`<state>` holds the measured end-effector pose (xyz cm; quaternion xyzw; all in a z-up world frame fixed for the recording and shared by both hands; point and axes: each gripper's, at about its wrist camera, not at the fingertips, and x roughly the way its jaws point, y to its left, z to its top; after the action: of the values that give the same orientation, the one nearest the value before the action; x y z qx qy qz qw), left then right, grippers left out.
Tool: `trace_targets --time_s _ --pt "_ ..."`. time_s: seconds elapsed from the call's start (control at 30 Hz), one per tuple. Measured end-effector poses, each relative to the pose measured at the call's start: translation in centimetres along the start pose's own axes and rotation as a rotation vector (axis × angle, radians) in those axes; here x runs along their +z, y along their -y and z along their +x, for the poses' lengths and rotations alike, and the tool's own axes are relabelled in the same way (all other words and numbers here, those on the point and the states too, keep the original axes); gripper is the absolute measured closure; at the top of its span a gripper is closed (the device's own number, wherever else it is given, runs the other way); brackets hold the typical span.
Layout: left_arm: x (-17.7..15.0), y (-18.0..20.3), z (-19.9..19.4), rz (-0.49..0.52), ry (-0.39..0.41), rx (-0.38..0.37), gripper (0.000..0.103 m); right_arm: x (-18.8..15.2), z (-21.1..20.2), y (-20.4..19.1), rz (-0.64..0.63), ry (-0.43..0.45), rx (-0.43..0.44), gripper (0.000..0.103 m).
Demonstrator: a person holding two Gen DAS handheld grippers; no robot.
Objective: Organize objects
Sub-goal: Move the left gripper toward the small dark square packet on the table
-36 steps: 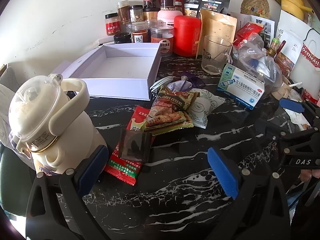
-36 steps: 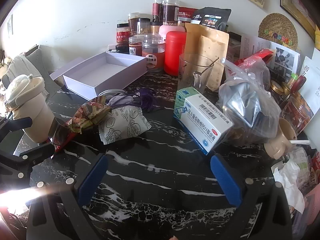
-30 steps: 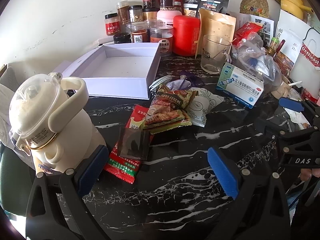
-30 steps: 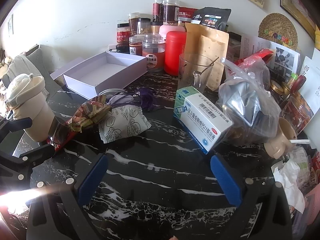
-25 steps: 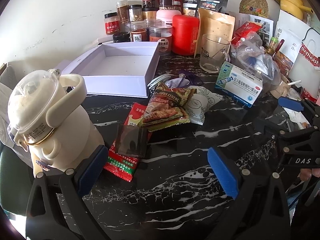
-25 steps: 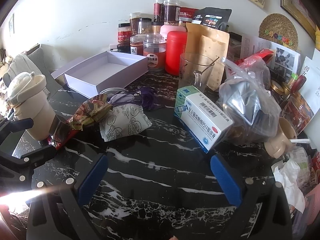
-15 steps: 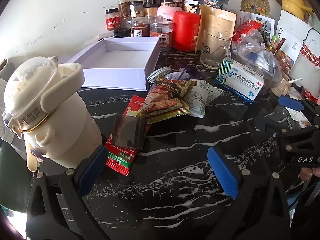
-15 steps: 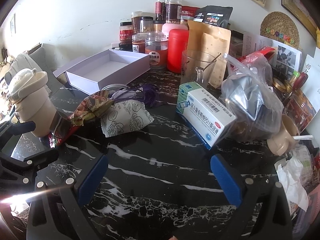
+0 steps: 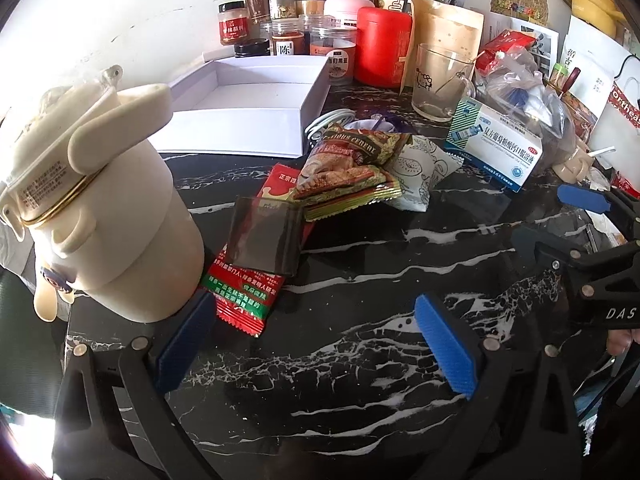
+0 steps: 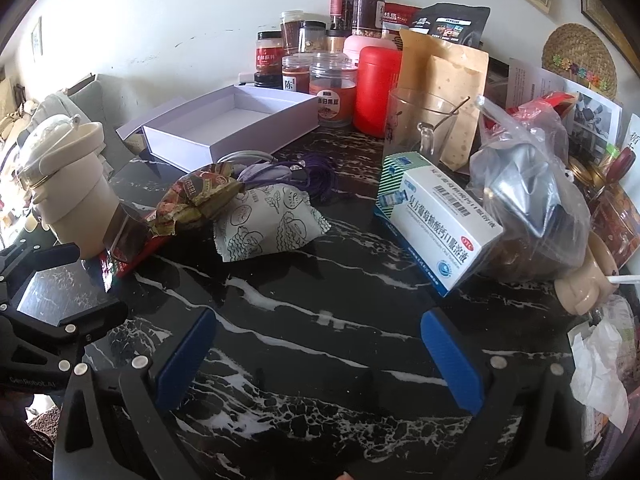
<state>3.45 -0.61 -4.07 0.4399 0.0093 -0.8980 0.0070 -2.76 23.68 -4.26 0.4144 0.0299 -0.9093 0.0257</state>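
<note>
An open white box [image 9: 256, 100] stands at the back left of the black marble table [image 9: 360, 340]; it also shows in the right wrist view [image 10: 240, 124]. In front of it lie a red snack packet [image 9: 248, 280], a dark sachet [image 9: 266, 242], a cereal packet [image 9: 348, 168] and a white patterned pouch [image 10: 268, 220]. A cream bottle [image 9: 100, 200] stands at the left, beside my left gripper [image 9: 316, 344], which is open and empty. My right gripper [image 10: 316, 356] is open and empty above bare table. A blue-and-white medicine box [image 10: 436, 224] lies to the right.
Jars [image 9: 288, 36], a red canister [image 9: 382, 44], a brown pouch [image 9: 444, 36] and a glass mug [image 9: 438, 80] line the back wall. A clear bag [image 10: 532, 200] and tissues [image 10: 600, 364] crowd the right edge. A purple cord [image 10: 308, 172] lies behind the pouch.
Both grippers have dropped slightly lower and closer to the table. The cream bottle now looms nearer on the left. No object has moved; both grippers stay open.
</note>
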Motion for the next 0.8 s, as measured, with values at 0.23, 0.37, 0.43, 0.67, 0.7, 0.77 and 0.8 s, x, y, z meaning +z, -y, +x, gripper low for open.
trace_targets --time_s 0.23,0.37,0.43,0.67,0.7,0.77,0.8 --pt "-1.1 -1.4 1.5 -0.045 -0.036 -0.041 0.009 0.3 1.6 -1.2 -0.024 -0.020 0.043 0.001" --pt "-0.9 -2.3 1.9 -0.076 -0.023 -0.051 0.009 0.7 2.4 -1.7 -0.038 -0.022 0.059 0.003" --pt "-0.6 -2.6 2.1 -0.087 -0.017 -0.055 0.009 0.9 2.8 -1.9 -0.043 -0.024 0.066 0.005" --pt "0.7 -3.0 3.1 -0.086 -0.022 -0.051 0.013 1.9 4.0 -1.9 -0.052 -0.026 0.086 0.009" --pt "0.8 -3.0 3.3 -0.080 -0.024 -0.047 0.013 2.1 4.0 -1.9 -0.055 -0.017 0.097 0.009" --pt "1.1 -3.1 3.5 -0.073 -0.026 -0.042 0.013 2.5 4.1 -1.8 -0.066 -0.004 0.107 0.009" --pt "1.3 -3.1 3.6 -0.072 -0.027 -0.041 0.013 2.7 4.1 -1.8 -0.071 -0.001 0.106 0.009"
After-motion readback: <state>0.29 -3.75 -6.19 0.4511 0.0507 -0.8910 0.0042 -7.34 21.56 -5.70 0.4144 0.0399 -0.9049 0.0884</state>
